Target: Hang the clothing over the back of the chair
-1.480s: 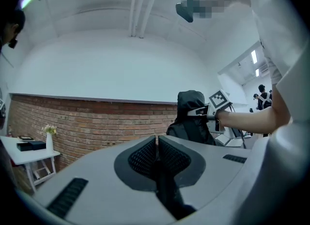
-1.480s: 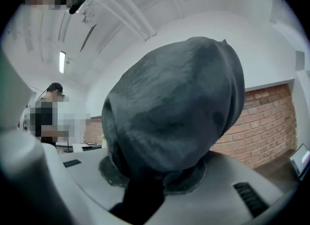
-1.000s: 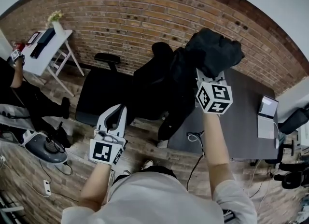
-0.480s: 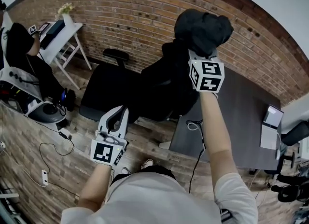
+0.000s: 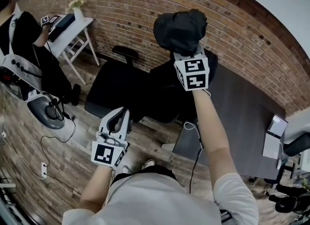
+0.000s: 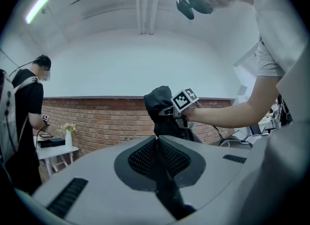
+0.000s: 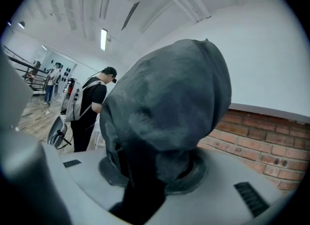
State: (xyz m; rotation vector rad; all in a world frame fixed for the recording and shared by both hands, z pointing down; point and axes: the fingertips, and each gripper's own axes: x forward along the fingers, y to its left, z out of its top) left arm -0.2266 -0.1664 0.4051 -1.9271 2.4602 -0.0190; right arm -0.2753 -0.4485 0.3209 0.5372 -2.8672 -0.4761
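In the head view my right gripper (image 5: 188,56) is raised high and shut on a bunched black garment (image 5: 180,29). The bundle hangs over the top of the black office chair's backrest (image 5: 167,98); dark cloth and dark chair blend, so I cannot tell whether they touch. The chair's seat (image 5: 114,86) lies left of the backrest. In the right gripper view the garment (image 7: 167,103) covers the jaws of the right gripper (image 7: 155,173). My left gripper (image 5: 121,117) sits low, in front of the seat, shut with nothing in it; in its own view the left gripper (image 6: 156,140) has its pads together.
A dark table (image 5: 242,117) stands right of the chair, with a white device (image 5: 275,132) near its far end. At the upper left are a white side table (image 5: 72,25) and a person in black (image 5: 24,35). A grey machine (image 5: 46,112) and cables lie on the floor.
My right gripper has carried the black garment leftward, from over the table's corner to above the chair's backrest. The left gripper has hardly shifted.
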